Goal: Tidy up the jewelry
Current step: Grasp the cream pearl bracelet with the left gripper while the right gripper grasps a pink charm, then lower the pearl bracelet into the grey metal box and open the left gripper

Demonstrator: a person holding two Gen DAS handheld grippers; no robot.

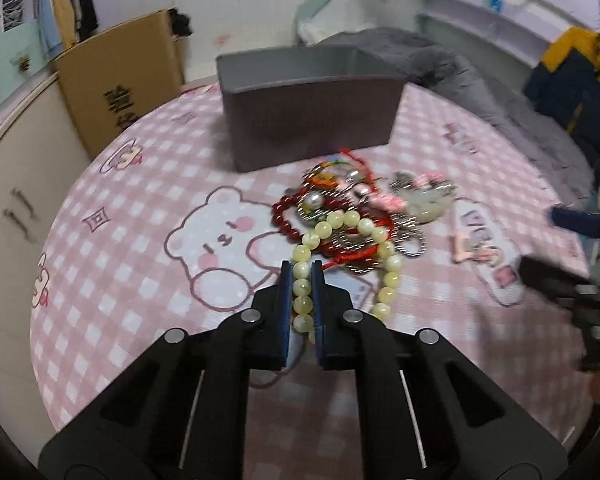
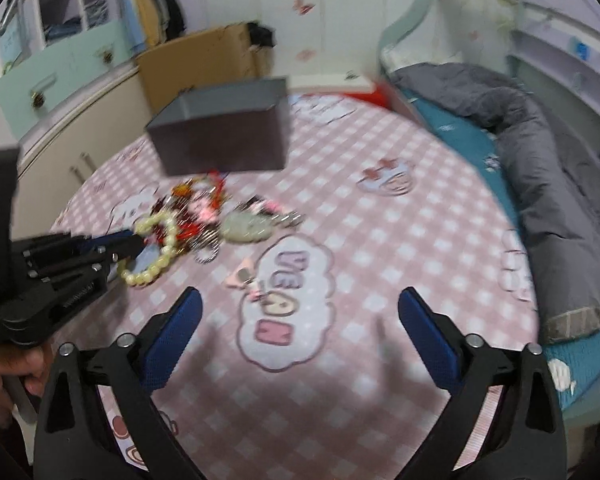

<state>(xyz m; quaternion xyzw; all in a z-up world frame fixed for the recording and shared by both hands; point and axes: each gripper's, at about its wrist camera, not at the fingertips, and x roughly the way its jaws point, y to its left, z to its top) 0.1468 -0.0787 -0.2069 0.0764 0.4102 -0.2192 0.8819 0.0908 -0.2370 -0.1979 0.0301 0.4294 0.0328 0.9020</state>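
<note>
Nearest, at the bottom centre of the left wrist view, my left tongs (image 1: 303, 266) are clenched on the pale bead bracelet (image 1: 382, 240): the blue pads (image 1: 287, 300) press a run of its beads from both sides, and the rest of the loop trails up and to the right on the pink checked cloth (image 1: 140, 184). No lift is evident; the loop appears to lie on the cloth.

My right tongs (image 2: 300, 300) stand released at the bottom of the right wrist view, jaws wide, nothing between them, over bare cloth beside a cloud print. A small pink clip (image 2: 242, 278) lies just above them, apart from the main heap.

Middle of frame: the jewelry pile (image 1: 352, 204), red beads, red cord, silver pieces and a pale green pendant (image 1: 428, 204), tangled together. The bracelet's far end overlaps this heap.

Beyond, upper centre: the grey box (image 1: 312, 120), open-topped, close behind the pile. Its inside is not visible.

Finding: the step in hand is picking up the first piece. The next move calls for a slow lift, since the loop may drag red cord with it, then a carry over the box rim. The right tongs could hold down the heap.
</note>
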